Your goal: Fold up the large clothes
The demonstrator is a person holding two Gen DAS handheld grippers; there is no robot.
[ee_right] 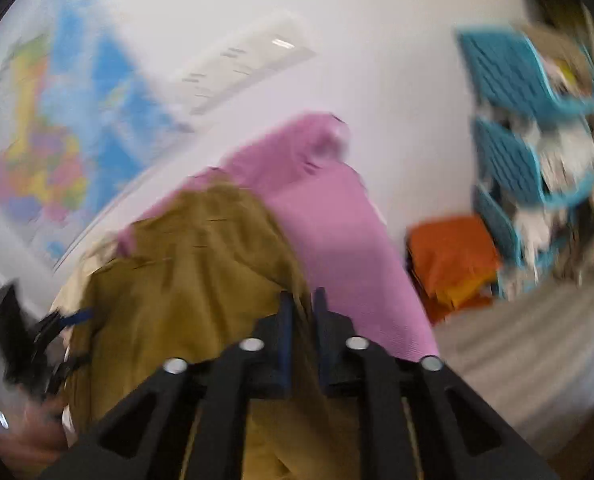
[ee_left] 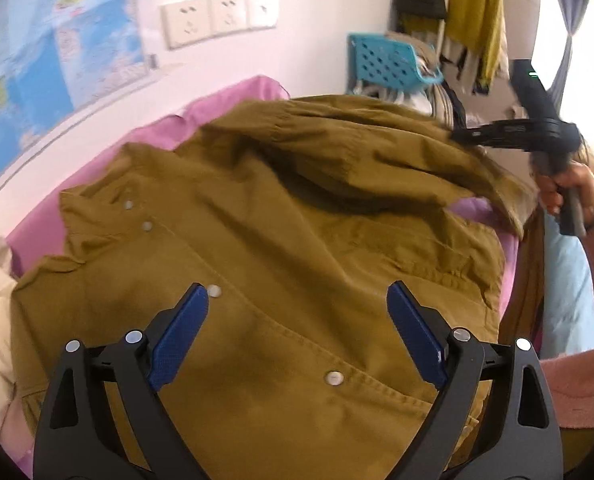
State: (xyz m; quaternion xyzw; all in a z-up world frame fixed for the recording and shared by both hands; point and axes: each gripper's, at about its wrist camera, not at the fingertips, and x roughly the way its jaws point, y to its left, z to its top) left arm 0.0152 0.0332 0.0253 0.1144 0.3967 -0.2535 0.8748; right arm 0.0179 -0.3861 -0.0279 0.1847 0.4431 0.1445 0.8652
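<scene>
While the pink sheet (ee_left: 233, 100) covers the bed beneath everything, my big olive-brown jacket (ee_left: 281, 240) lies spread across it, front up, with its row of pale snap buttons (ee_left: 334, 377) running down the placket. One side of the jacket is lifted and folded over toward the middle, a bit of pink showing under the raised edge. Behind the bed hang a wall map (ee_left: 57, 52) and a strip of white sockets (ee_left: 217, 18), with a turquoise basket rack (ee_right: 525, 148) in the corner. My left gripper (ee_left: 297, 308) hovers over the jacket front, its blue pads spread wide with nothing between them. My right gripper (ee_right: 302, 312) sits at the raised fold; its view is blurred, but the blue pads stand close together with jacket cloth pinched between them.
</scene>
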